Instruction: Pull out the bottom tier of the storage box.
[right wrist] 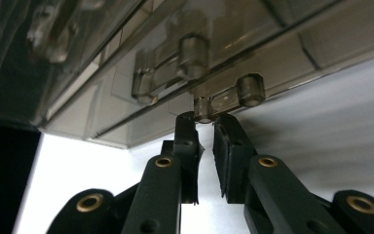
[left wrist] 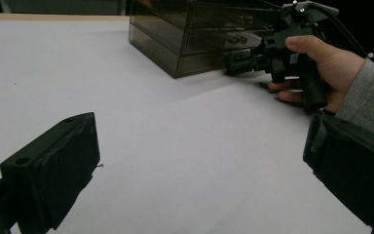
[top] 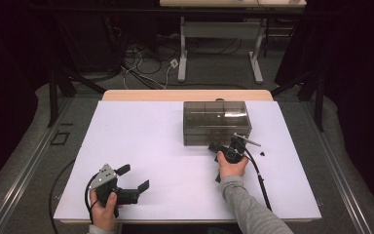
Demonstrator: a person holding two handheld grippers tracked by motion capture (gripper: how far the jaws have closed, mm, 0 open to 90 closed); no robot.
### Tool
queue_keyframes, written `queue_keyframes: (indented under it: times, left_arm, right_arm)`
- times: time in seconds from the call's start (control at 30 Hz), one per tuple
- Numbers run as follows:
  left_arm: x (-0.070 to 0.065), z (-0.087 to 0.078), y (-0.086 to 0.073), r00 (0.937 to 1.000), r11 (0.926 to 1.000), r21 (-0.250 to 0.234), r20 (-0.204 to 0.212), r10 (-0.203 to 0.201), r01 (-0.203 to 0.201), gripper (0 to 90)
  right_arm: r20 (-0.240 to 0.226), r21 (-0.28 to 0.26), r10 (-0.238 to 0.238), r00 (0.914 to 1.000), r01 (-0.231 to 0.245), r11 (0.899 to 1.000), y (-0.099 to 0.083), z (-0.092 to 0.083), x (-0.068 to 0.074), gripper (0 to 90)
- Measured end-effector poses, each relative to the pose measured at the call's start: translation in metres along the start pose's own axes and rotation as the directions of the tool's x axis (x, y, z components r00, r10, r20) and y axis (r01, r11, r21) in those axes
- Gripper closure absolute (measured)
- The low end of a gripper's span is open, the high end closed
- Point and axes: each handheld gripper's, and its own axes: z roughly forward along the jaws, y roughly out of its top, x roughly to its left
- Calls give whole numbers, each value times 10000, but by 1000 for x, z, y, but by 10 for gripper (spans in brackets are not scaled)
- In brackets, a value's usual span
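A smoky see-through drawer box (top: 216, 122) stands on the white table top (top: 146, 141), right of the middle. My right gripper (top: 216, 146) is level at the box's front lower edge. In the right gripper view its jaws stand almost together, and the right gripper (right wrist: 205, 122) has its tips closed on one end of the lowest drawer's handle (right wrist: 231, 97). The left gripper view shows the right gripper (left wrist: 231, 63) against the drawer box (left wrist: 199, 39), a hand around it. My left gripper (top: 133, 177) rests open near the front left corner with nothing between its fingers (left wrist: 53, 165).
A small black bit (top: 263, 153) lies on the table, right of the right hand. The right gripper's cable (top: 261, 183) trails back to the front edge. Beyond the table stand a white-legged desk (top: 219, 48) and floor cables (top: 141, 63).
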Motion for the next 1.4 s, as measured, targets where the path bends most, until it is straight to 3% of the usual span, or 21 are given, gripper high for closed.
queue_keyframes:
  times: [0.33,0.5,0.7,0.8,0.83,0.9,1.03,1.1,1.17,1.4]
  left_arm:
    - [0,1,0,10000,10000,-13,12,-48,48,4]
    - [0,1,0,10000,10000,-5,18,-48,48,4]
    - [0,1,0,10000,10000,3,3,12,-12,4]
    - [0,1,0,10000,10000,10,4,1,-1,4]
    - [0,1,0,10000,10000,-1,8,-36,36,3]
    - [0,1,0,10000,10000,-8,15,-48,48,4]
    - [0,1,0,10000,10000,14,7,0,0,4]
    - [-1,1,0,10000,10000,40,17,-32,32,3]
    - [-1,1,0,10000,10000,34,17,-23,22,3]
    - [-1,1,0,10000,10000,18,13,-42,42,3]
  right_arm:
    - [-64,-102,2,10000,-3,9999,0,0,-1,806]
    - [-65,-71,-240,9997,239,9997,0,0,-1,807]
    - [-79,64,-152,9999,152,9999,0,-1,-1,808]
    - [-35,470,-267,9996,268,9985,1,-4,-2,810]
    - [-39,389,-272,9996,274,9989,1,-3,-2,900]
    - [-79,590,90,9999,-86,9982,0,-4,-1,900]
    - [-69,656,-188,9998,192,9977,-1,-5,-1,900]
    - [-94,574,-63,9999,68,9983,-1,-5,1,886]
    - [-76,620,-273,9996,277,9977,0,-7,-1,845]
    - [-133,280,114,9998,-110,9995,1,-4,-1,776]
